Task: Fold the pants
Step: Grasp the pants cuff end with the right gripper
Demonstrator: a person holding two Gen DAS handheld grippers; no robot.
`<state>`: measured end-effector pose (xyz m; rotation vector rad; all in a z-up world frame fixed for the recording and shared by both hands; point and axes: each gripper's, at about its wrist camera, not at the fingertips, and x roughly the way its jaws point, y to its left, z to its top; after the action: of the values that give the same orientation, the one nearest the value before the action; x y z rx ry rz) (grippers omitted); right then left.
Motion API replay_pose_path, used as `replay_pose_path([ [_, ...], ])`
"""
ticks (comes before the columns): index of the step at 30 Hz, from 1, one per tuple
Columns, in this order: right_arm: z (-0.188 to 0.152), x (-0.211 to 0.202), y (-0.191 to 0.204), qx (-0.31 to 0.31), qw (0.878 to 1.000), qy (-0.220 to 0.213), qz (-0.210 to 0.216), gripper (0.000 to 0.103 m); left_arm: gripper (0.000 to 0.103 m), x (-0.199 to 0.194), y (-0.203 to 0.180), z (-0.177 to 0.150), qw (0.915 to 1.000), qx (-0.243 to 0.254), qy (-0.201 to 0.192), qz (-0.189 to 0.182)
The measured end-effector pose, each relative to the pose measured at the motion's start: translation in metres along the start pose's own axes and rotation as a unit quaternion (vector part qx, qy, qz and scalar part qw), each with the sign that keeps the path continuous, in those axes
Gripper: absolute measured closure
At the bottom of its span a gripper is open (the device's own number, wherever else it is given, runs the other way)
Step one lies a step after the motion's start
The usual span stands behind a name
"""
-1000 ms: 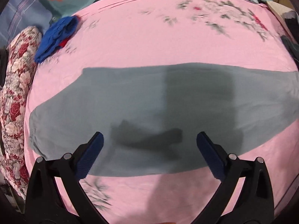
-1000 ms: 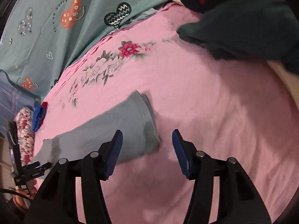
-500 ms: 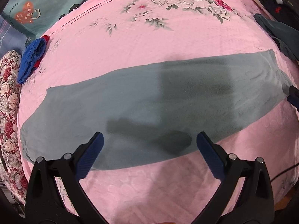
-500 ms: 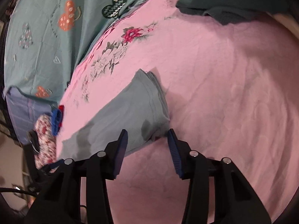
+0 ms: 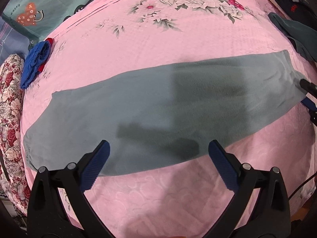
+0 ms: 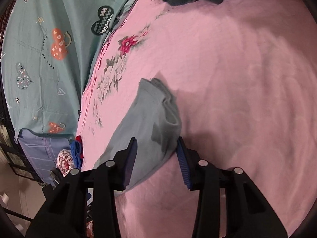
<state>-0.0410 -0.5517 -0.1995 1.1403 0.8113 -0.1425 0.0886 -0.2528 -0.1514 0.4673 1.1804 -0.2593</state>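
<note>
- The pants [image 5: 158, 107], grey-blue and already doubled lengthwise into one long strip, lie flat across the pink floral bedspread [image 5: 158, 39], running from lower left to upper right in the left wrist view.
- The left gripper [image 5: 158, 152] hovers over the near long edge of the strip, its blue-padded fingers [image 5: 95, 164] spread wide with nothing between them; its shadow falls on the cloth.
- The right gripper [image 6: 156, 158] sits at the strip's right end, its jaws partly spread and straddling the rumpled end of the fabric [image 6: 158, 123]; the pads [image 6: 183, 164] flank the cloth, but I cannot tell whether they press it.
- In the left wrist view that gripper shows only as a dark tip and blue pad [image 5: 309, 95] at the frame's right edge, cut off.
- A small blue and red bundle of cloth [image 5: 35, 63] lies on the bedspread, well apart from the strip's left end.
- A dark green garment [image 5: 297, 33] lies just beyond the strip's right end; whether they touch is unclear. Behind it lies a dark heap [image 5: 291, 4], partly cut off.
- A teal sheet with printed hearts [image 6: 49, 59] borders the far side of the bedspread; a red floral cushion [image 5: 10, 119] lies along its left side.
- The end of the strip under the right gripper is bunched and shadowed, so its layers are hard to make out.
</note>
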Motion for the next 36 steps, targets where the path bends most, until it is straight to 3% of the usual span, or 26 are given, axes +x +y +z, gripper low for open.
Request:
replay_pose_path([
  [1,0.000,0.003,-0.001,0.004,1.000,-0.001,-0.002,0.072,0.002,0.001,-0.001,0.000,1.0000,0.002,0.001,0.001],
  [3,0.001,0.005,-0.008,0.028,1.000,-0.006,-0.002,0.088,0.002,0.003,-0.002,-0.001,1.0000,0.007,0.004,0.004],
  [5,0.001,0.005,-0.016,0.052,0.999,-0.010,0.007,0.094,0.002,0.003,-0.002,-0.002,0.9999,0.010,0.004,0.004],
  [18,-0.006,-0.002,0.002,0.020,0.999,-0.042,-0.027,0.096,0.002,0.024,0.011,-0.011,0.9997,0.007,0.019,-0.014],
  [20,-0.006,0.005,-0.011,0.052,0.998,-0.028,-0.021,0.094,0.002,0.029,0.015,-0.014,0.9995,-0.001,0.020,-0.026],
  [23,-0.006,0.003,-0.025,0.098,0.994,-0.039,0.018,0.092,0.002,0.029,0.017,-0.015,0.9994,0.001,0.016,-0.030],
  [28,-0.004,0.005,-0.024,0.112,0.992,-0.054,0.014,0.095,0.002,0.024,0.021,-0.022,0.9996,0.014,0.007,-0.023],
  [30,-0.006,0.002,-0.013,0.089,0.994,-0.065,-0.011,0.095,0.002,0.018,0.034,-0.023,0.9996,-0.003,-0.002,-0.027],
  [32,-0.009,-0.005,0.017,0.017,0.994,-0.089,-0.058,0.095,0.002,0.013,0.053,-0.024,0.9995,-0.021,-0.007,-0.025],
  [34,-0.017,-0.011,0.058,-0.086,0.983,-0.118,-0.115,0.095,0.002,0.011,0.078,-0.028,0.9991,-0.038,-0.012,-0.013],
  [36,-0.032,-0.011,0.101,-0.191,0.959,-0.142,-0.152,0.095,0.002,0.013,0.103,-0.031,0.9973,-0.071,-0.008,-0.016],
])
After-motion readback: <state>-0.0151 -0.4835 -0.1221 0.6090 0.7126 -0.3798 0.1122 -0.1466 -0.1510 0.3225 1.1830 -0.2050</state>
